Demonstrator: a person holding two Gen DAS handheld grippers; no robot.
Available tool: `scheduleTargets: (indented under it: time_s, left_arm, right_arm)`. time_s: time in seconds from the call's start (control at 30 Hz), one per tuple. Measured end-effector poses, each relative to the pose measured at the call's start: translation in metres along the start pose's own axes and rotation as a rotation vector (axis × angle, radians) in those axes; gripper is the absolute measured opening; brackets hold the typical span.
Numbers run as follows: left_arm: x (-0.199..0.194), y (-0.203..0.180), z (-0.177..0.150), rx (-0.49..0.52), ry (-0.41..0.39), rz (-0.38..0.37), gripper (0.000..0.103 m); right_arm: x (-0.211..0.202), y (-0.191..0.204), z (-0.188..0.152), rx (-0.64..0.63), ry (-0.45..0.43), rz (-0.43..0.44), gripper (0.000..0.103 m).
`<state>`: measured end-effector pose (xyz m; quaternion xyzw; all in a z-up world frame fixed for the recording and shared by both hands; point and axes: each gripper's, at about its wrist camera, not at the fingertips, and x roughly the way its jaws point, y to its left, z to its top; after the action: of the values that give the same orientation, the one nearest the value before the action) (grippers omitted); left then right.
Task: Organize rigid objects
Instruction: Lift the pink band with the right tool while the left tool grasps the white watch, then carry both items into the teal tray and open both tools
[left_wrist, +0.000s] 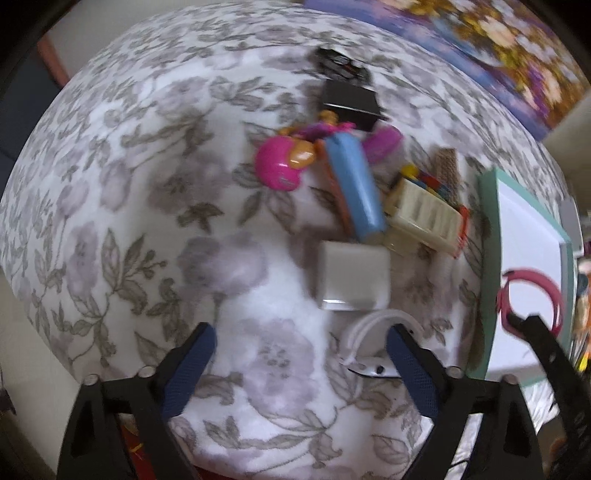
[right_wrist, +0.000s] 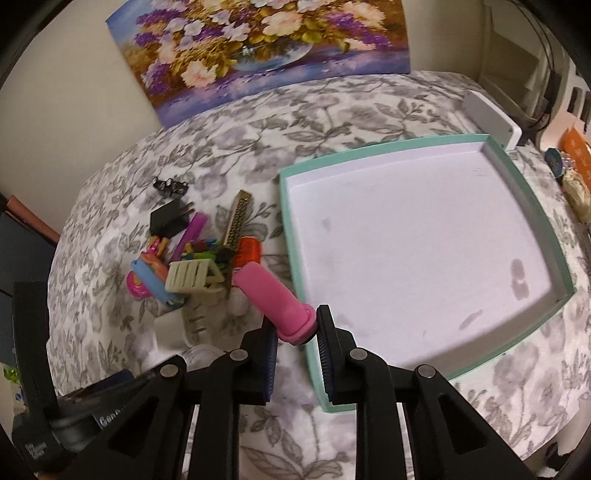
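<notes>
The supporting surface is a bed covered with a grey floral-print spread. Resting directly on it: a teal-rimmed shallow tray (white interior), a heap of small toys beside the tray, a white box, and a framed flower painting at the far edge.

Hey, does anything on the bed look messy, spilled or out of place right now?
Yes. The small items sit in a jumbled heap on the floral bedspread, overlapping at odd angles, beside the teal-rimmed tray, which holds nothing. The tray's white floor carries a few grey smudges. The right gripper holds a pink band at the tray's edge.
</notes>
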<state>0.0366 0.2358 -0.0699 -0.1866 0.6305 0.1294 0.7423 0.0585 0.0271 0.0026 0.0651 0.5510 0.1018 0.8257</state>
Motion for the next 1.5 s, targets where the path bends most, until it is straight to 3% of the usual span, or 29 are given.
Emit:
scheduleTargets:
  time_s: [0.27,0.47,0.6,0.83,1.07,1.27,1.5]
  left_arm:
    - [-0.001,-0.030,-0.010,0.080,0.029,-0.056,0.082]
    - [0.010,-0.060,-0.017,0.138,0.054,-0.045,0.070]
    - [0.014,-0.077,-0.018,0.152,0.068,-0.076,0.061]
    - [0.006,-0.093,-0.022,0.179,0.044,-0.063,0.059]
    - [-0.014,-0.088,-0.021,0.158,0.022,-0.114,0.059]
    - [-0.057,-0.081,-0.018,0.168,-0.030,-0.166,0.059]
    - [-0.073,-0.118,0.001,0.253,-0.073,-0.140,0.059]
  right_arm:
    - [0.001,-0.003,0.000,-0.003,0.002,-0.019,0.021]
    - [0.004,-0.005,-0.001,-0.001,0.011,-0.034,0.021]
    - [0.006,-0.008,-0.001,0.010,0.020,-0.035,0.021]
    - [0.003,-0.016,0.002,0.039,0.011,-0.038,0.021]
    - [-0.003,-0.031,0.010,0.085,-0.013,-0.045,0.021]
    - [-0.007,-0.055,0.022,0.161,-0.043,-0.073,0.021]
    - [-0.012,-0.096,0.044,0.237,-0.098,-0.163,0.021]
